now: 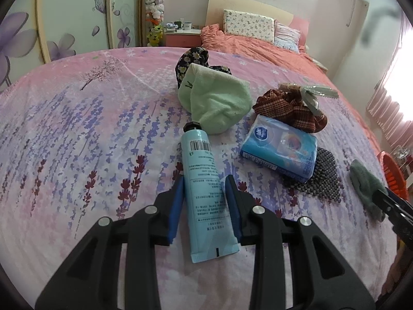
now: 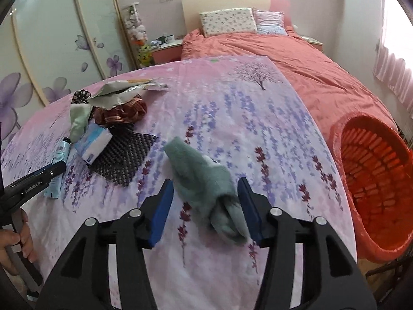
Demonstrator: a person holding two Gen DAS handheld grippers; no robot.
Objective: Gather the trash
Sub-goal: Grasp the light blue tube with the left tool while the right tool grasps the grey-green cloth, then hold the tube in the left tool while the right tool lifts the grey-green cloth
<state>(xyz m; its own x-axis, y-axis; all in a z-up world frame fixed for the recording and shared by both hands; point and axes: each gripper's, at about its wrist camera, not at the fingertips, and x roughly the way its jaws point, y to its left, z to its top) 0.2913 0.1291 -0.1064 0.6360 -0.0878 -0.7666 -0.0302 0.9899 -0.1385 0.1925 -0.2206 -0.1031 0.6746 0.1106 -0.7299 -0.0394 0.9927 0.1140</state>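
A light blue tube [image 1: 204,180] with a black cap lies on the flowered bedspread [image 1: 77,129]. My left gripper [image 1: 204,184] has its blue pads against both sides of the tube. The same tube [image 2: 60,152] and left gripper [image 2: 38,178] show at the left edge of the right wrist view. A rolled grey-green cloth [image 2: 206,180] lies between the fingers of my right gripper [image 2: 205,188]. The right pad touches the cloth, while the left pad stands off it. A crumpled silver wrapper [image 2: 121,91] rests on the pile further back.
An orange basket [image 2: 374,180] lined with a red bag stands beside the bed at the right. The pile holds a blue tissue pack [image 1: 278,149], a pale green sock [image 1: 216,100], a brown plaid cloth [image 1: 289,108] and a black checked cloth [image 1: 320,180]. A hand [image 2: 15,240] shows lower left.
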